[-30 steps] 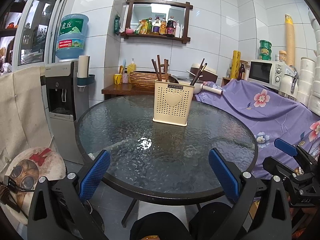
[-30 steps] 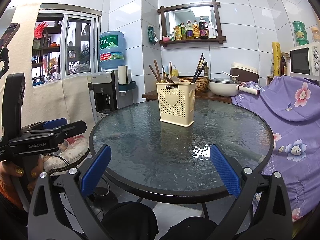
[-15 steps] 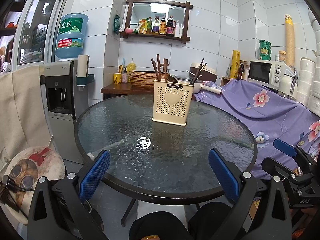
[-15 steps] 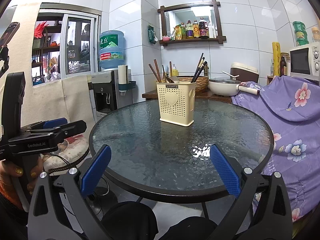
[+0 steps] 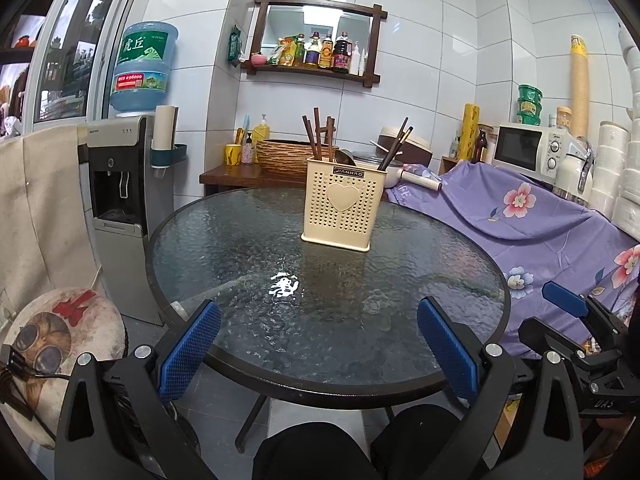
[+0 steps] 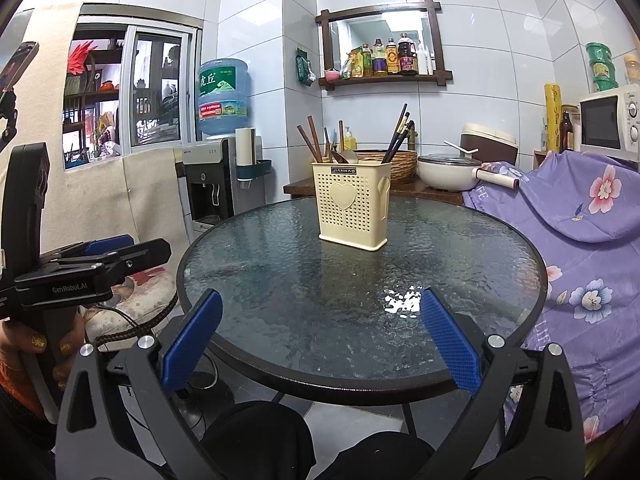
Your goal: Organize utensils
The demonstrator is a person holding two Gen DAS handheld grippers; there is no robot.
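Landmark: the cream utensil caddy stands upright on the round glass table, toward the far side of its centre. Well short of the caddy, at the near left edge of the table, the left gripper hangs with jaws wide apart and nothing between them. Inside the caddy, dark chopsticks lean left, a metal spoon sits mid-compartment, and further chopsticks lean right. Near right of the caddy, the right gripper is likewise spread and empty. No loose utensil shows on the glass; the sorting appears complete or nearly so.
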